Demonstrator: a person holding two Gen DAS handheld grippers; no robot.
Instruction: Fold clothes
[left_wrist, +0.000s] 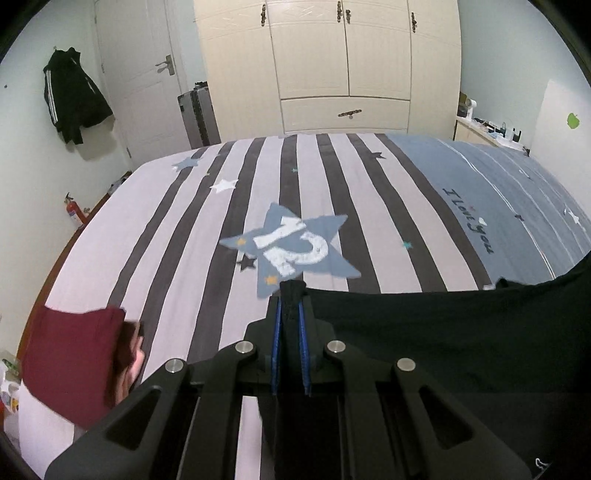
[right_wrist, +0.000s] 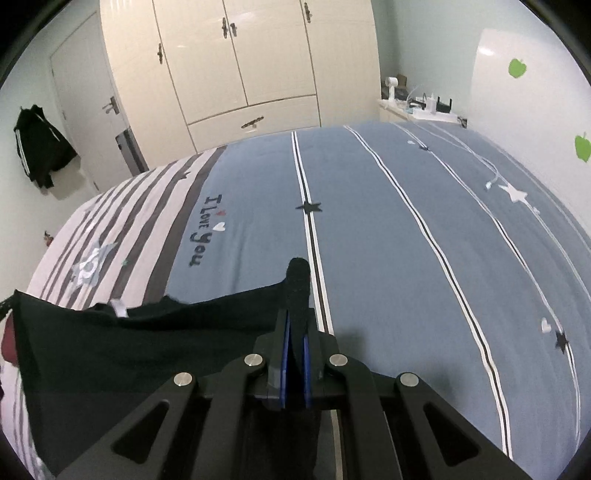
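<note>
A black garment (left_wrist: 443, 332) is held stretched above the bed between both grippers. My left gripper (left_wrist: 291, 295) is shut on the garment's left top corner, and the cloth spreads to the right of it. My right gripper (right_wrist: 297, 291) is shut on the garment's right top corner (right_wrist: 299, 273), and the black cloth (right_wrist: 147, 350) hangs to its left with a small white label (right_wrist: 119, 308) near the top edge. A folded dark red garment (left_wrist: 74, 362) lies on the bed at the lower left of the left wrist view.
The bed (left_wrist: 332, 206) has a striped grey-and-white and blue cover (right_wrist: 406, 240) with stars. A cream wardrobe (left_wrist: 332, 66) stands beyond it. A door (left_wrist: 140, 74), a hanging black jacket (left_wrist: 70, 96) and a fire extinguisher (left_wrist: 74, 212) are at the left. A cluttered desk (right_wrist: 421, 107) is at the right.
</note>
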